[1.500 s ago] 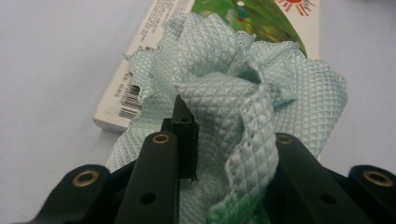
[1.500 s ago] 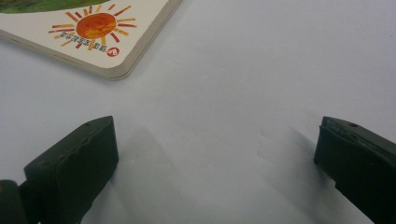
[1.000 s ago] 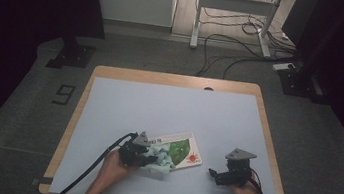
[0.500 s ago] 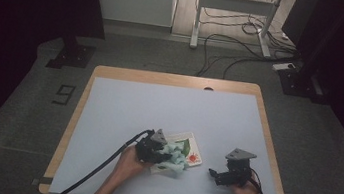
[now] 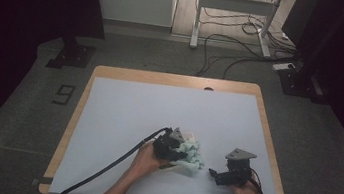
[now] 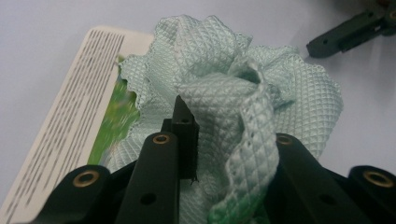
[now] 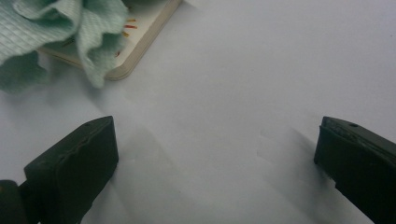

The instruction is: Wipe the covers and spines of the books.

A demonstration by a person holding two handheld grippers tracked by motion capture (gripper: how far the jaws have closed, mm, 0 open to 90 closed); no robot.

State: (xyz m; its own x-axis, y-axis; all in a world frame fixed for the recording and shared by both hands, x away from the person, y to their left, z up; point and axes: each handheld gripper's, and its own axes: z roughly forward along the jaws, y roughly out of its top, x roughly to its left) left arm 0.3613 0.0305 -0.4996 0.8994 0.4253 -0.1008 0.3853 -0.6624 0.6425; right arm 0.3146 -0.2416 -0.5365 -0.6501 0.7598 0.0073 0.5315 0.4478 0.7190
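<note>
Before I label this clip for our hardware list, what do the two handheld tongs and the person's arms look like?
Both tongs, left and right, are black, each with a grey three-cornered plate on top. A thick black cable trails from the left one. Its jaw arms carry brass-ringed screw holes; the right one's pads are blocky and dark. No sleeves show on the forearms.

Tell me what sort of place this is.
Probably a lab or recording studio, not a home: a lone table on grey carpet, black curtains at the sides, and loose cables under a metal stand behind.
</note>
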